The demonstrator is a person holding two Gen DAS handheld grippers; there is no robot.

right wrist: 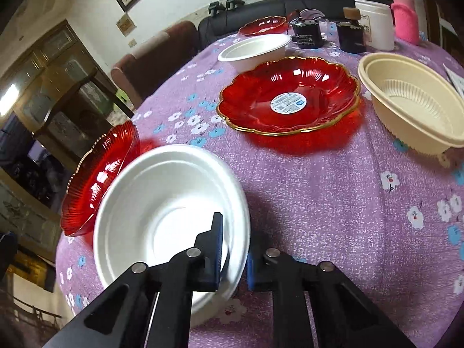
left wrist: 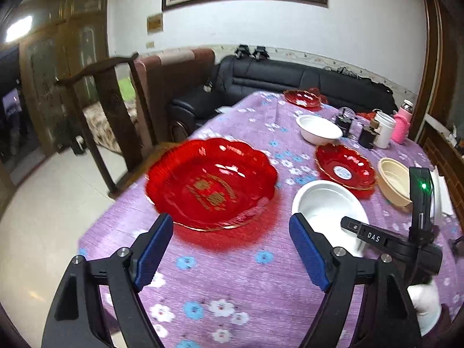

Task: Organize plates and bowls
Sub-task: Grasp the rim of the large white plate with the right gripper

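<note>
Plates and bowls lie scattered over the purple flowered tablecloth (left wrist: 232, 275), and I take them from left to right. My left gripper (left wrist: 232, 249) hangs above the near part of the table with its blue-padded fingers (left wrist: 153, 252) spread wide and nothing between them. Just ahead of it, slightly left of centre, sits the big red scalloped plate (left wrist: 210, 182) with gold characters in its middle, blurred at the rim. Ahead and to the right of that gripper is the near white bowl (left wrist: 324, 206), and my right gripper (left wrist: 352, 229) reaches into it from the right side. From the right wrist view I see the right gripper (right wrist: 235, 261) clamped on the rim of that near white bowl (right wrist: 162, 203): one finger sits inside the bowl, the other outside, with the wall pinched between them. The big red plate (right wrist: 98, 179) is just left of the bowl, apparently touching or overlapping it. Ahead of the right gripper lies a smaller red plate with a gold edge (right wrist: 290, 95) and a round label in its centre, and beyond it a second white bowl (right wrist: 255, 47). Farthest right ahead is a cream ribbed bowl (right wrist: 411, 101), close beside the gold-edged plate. Far across the table are another red dish (right wrist: 264, 25), a white canister (right wrist: 374, 24) and a pink bottle (right wrist: 404, 18).
</note>
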